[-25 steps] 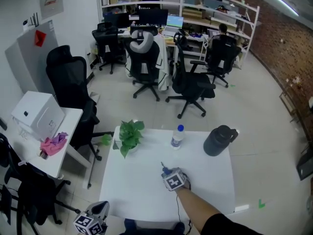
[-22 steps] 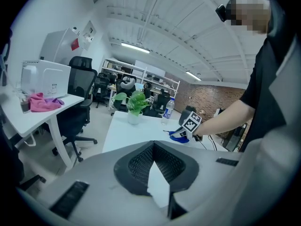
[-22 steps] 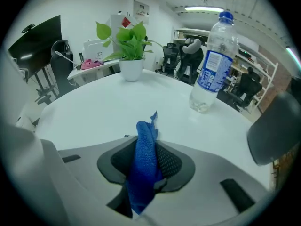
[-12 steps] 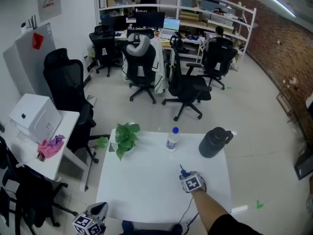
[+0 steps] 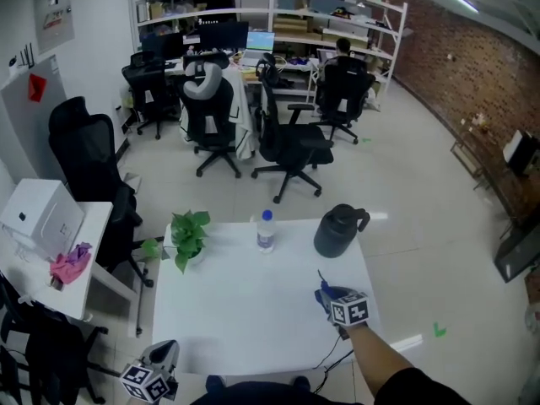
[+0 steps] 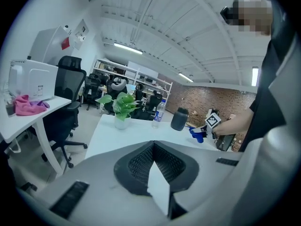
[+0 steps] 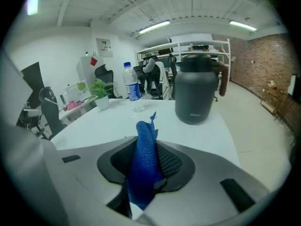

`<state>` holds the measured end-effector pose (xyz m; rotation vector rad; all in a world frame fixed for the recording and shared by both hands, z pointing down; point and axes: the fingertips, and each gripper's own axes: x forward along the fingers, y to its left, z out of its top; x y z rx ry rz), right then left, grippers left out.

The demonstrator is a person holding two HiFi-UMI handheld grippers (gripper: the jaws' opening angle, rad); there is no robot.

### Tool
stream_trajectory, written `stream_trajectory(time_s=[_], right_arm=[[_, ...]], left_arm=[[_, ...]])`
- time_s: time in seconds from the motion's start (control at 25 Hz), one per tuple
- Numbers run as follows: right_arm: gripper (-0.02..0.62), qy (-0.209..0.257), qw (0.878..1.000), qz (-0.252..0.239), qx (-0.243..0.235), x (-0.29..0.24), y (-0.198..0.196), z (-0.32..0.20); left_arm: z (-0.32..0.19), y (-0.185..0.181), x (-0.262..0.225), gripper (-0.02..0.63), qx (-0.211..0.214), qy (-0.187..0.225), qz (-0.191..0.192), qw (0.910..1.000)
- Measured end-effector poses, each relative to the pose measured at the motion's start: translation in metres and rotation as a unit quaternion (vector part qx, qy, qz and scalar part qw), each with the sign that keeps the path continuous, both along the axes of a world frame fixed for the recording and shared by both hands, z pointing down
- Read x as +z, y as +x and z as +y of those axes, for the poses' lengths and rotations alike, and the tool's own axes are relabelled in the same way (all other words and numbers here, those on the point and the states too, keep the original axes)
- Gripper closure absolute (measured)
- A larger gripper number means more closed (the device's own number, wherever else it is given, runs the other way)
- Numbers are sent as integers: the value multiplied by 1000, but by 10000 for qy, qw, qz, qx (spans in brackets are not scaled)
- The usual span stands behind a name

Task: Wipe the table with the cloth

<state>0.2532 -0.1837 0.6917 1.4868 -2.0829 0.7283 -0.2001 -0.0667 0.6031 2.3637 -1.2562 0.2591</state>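
We have the blue cloth [image 7: 145,159] bunched in the right gripper [image 7: 146,173], whose jaws are clamped on its middle, with a small tail poking up past them. In the head view it sits low over the tabletop [image 5: 245,310] near the right edge, on the near side of the dark jug [image 5: 337,230]. We judge a wiping stroke to be in hand. Next we would press down and draw the cloth leftward across the open middle, steering clear of the jug, the water bottle [image 5: 266,230] and the potted plant [image 5: 187,236] along the far side. The left gripper [image 5: 153,380] hangs off the near left corner, jaws together on nothing.
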Motion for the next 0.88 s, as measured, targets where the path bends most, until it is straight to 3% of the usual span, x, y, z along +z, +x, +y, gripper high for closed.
stream_trajectory(time_s=[0.24,0.36,0.52,0.72,0.88], right_arm=[[488,-463,9936,735,718,17,119,85],[485,-711,9879,994,955,35,156,111],[475,-853,9844,1157,1018,60,167,112],[418,-977,9830,1189,1001,76,164,112],[299,-1190,9850,798,966,79,159,116]], left_arm=[[1,22,-5,609,259,-30,17,9997],[5,31,-8,609,337,-70,-21,9994],[10,41,-7,609,432,-128,-143,9989],[13,44,-10,609,465,-139,-230,9986],[13,38,-13,608,417,-98,-251,9988]])
